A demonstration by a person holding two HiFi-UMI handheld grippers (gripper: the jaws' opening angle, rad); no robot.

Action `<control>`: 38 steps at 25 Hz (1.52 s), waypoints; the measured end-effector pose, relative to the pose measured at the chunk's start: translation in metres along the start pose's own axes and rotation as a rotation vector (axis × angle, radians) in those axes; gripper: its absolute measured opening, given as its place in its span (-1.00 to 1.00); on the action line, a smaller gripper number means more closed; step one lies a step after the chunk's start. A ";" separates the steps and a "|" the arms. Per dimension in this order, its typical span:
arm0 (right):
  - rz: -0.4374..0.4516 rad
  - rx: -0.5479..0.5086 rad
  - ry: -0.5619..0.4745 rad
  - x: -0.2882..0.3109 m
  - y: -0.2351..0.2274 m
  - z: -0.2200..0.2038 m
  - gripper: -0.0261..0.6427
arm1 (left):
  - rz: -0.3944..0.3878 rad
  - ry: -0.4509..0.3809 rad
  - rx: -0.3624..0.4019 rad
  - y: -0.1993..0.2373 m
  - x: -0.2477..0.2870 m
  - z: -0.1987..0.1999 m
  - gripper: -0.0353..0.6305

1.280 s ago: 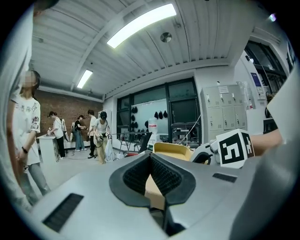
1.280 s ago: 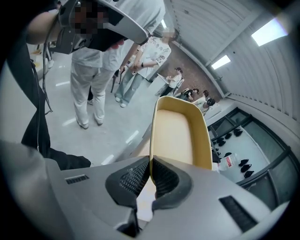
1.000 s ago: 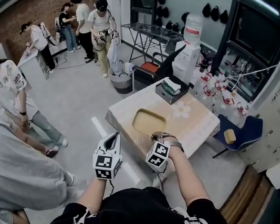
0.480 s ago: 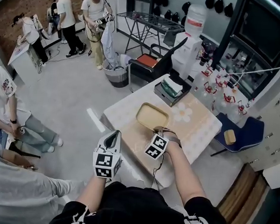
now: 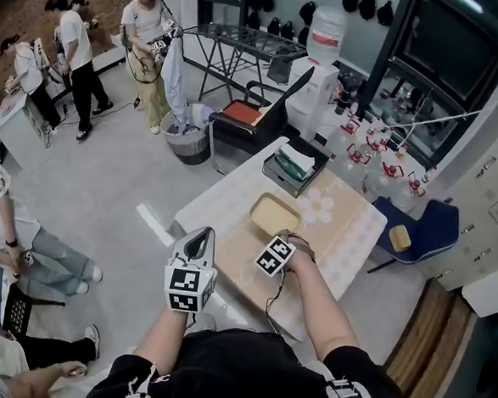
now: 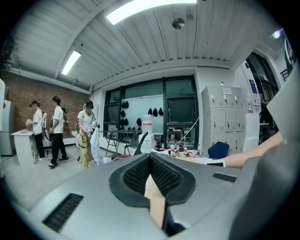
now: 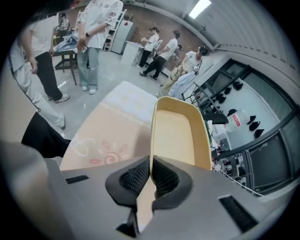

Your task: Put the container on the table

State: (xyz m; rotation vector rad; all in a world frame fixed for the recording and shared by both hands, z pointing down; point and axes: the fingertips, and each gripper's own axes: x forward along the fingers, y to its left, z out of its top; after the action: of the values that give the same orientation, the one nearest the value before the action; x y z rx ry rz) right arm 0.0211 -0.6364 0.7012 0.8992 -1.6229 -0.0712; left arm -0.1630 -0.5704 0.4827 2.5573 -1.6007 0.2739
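A shallow yellow container (image 5: 273,213) hangs low over the table (image 5: 223,202), which wears a peach flower-print cloth. My right gripper (image 5: 284,238) points steeply down and is shut on the container's near rim. In the right gripper view the rim (image 7: 151,140) runs straight into the closed pads (image 7: 161,178), and the empty container (image 7: 176,133) stretches away over the cloth (image 7: 108,136). I cannot tell whether its bottom touches the cloth. My left gripper (image 5: 201,236) hovers off the table's near left edge, held level and shut on nothing (image 6: 150,161).
A black box of folded cloths (image 5: 292,166) sits on the table's far corner. Bottles (image 5: 371,156) and a water dispenser (image 5: 316,67) stand behind. A blue chair (image 5: 421,231) is at the right, a black chair (image 5: 246,117) and bin (image 5: 185,138) at the far left. People stand at the back left.
Both grippers have travelled toward the table. The right one tipped downward and carried the container farther in over the cloth and lower.
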 end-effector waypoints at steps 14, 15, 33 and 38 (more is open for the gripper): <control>0.091 0.091 0.170 0.077 0.038 -0.023 -0.80 | 0.018 -0.005 -0.025 0.054 0.010 -0.006 -0.86; 0.097 0.092 0.176 0.079 0.039 -0.023 -0.78 | 0.020 -0.005 -0.027 0.057 0.010 -0.006 -0.86; -0.123 0.614 -0.590 -0.081 -0.062 0.065 -0.71 | -0.012 -0.015 -0.016 0.048 0.014 0.009 -0.86; -0.243 0.842 -0.961 -0.185 -0.110 0.073 -0.88 | -0.029 -0.029 -0.003 0.039 0.014 0.017 -0.86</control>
State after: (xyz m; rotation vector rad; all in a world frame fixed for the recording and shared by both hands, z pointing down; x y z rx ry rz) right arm 0.0109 -0.6370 0.4745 1.9029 -2.4782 0.0271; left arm -0.1901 -0.6030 0.4690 2.5918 -1.5705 0.2333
